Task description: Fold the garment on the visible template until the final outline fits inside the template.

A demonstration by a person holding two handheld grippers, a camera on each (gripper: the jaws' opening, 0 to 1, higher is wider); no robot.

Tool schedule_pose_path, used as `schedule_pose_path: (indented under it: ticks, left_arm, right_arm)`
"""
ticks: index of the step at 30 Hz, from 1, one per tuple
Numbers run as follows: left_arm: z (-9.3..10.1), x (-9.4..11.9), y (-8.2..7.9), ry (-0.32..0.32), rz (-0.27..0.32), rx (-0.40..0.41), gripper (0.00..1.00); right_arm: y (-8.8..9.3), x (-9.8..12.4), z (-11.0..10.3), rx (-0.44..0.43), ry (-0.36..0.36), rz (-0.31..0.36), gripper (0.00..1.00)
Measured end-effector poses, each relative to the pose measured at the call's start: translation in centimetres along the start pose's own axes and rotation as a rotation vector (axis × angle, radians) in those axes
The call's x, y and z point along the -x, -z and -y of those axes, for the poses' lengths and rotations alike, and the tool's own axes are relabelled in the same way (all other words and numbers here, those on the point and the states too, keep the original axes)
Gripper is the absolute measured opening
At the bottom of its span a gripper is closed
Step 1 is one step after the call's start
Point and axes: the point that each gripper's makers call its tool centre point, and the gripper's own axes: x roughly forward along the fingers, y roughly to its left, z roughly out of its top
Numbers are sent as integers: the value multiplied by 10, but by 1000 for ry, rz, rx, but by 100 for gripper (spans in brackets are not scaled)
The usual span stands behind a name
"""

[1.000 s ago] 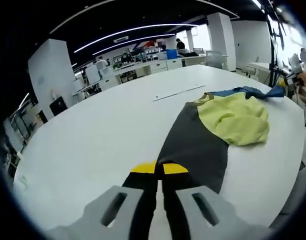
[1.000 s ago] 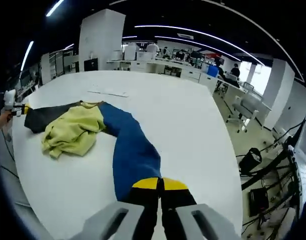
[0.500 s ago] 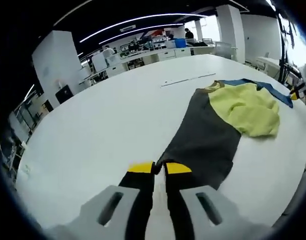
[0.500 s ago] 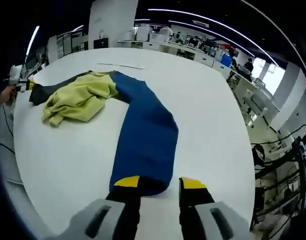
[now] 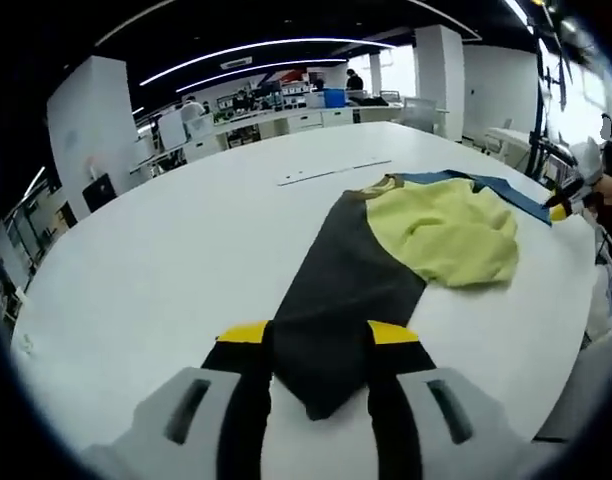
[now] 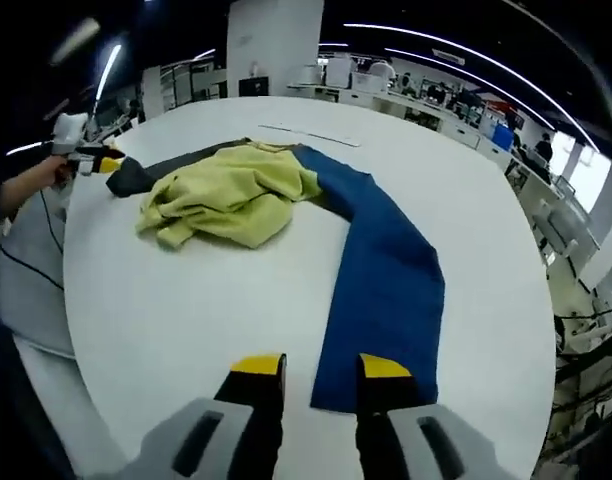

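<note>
Change, left: half a second ago we had the left gripper [image 5: 321,345] pinched almost closed on the tip of the dark sleeve [image 5: 336,295]; now its jaws stand apart with the sleeve end lying loose between them on the table [image 5: 156,270].
Change, right: one second ago the right gripper [image 6: 321,375] was clamped on the blue sleeve [image 6: 386,280]; now we see the cuff lying flat on the table, just ahead of the jaw tips.
Left gripper: jaws moderately apart, gripping nothing; the dark cloth lies between them and whether it touches the inner faces we cannot tell.
Right gripper: jaws parted, holding nothing; the right tip sits at the cuff's edge, contact unclear.
Garment: spread across the white table, dark sleeve one way, blue sleeve the other, the yellow body [image 6: 231,190] bunched in the middle.
Far edge: in each view we see the other gripper at the far sleeve end, held by a hand [image 6: 36,180].
Beyond: a thin strip [image 5: 331,172] lies on the table past the garment.
</note>
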Motion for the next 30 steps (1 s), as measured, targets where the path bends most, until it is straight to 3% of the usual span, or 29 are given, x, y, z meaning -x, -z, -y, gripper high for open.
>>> schedule_pose_path:
  ticks: [3, 4, 11, 22, 26, 30]
  left_arm:
    - [13, -8, 1, 48, -5, -18, 31]
    - [16, -13, 2, 61, -11, -22, 29]
    - [44, -33, 6, 135, -41, -54, 28]
    - [46, -47, 15, 114, -68, -56, 22]
    - [45, -49, 19, 106, -84, -43, 19]
    - [47, -49, 24, 110, -113, -93, 12]
  right_arm:
    - [9, -5, 4, -45, 6, -19, 21]
    - [7, -4, 3, -71, -4, 3, 21]
    - [7, -4, 7, -71, 16, -6, 16]
    - [6, -5, 7, -82, 41, -8, 10]
    - [6, -6, 12, -83, 65, -6, 0]
    - [6, -6, 12, -105, 56, -3, 0]
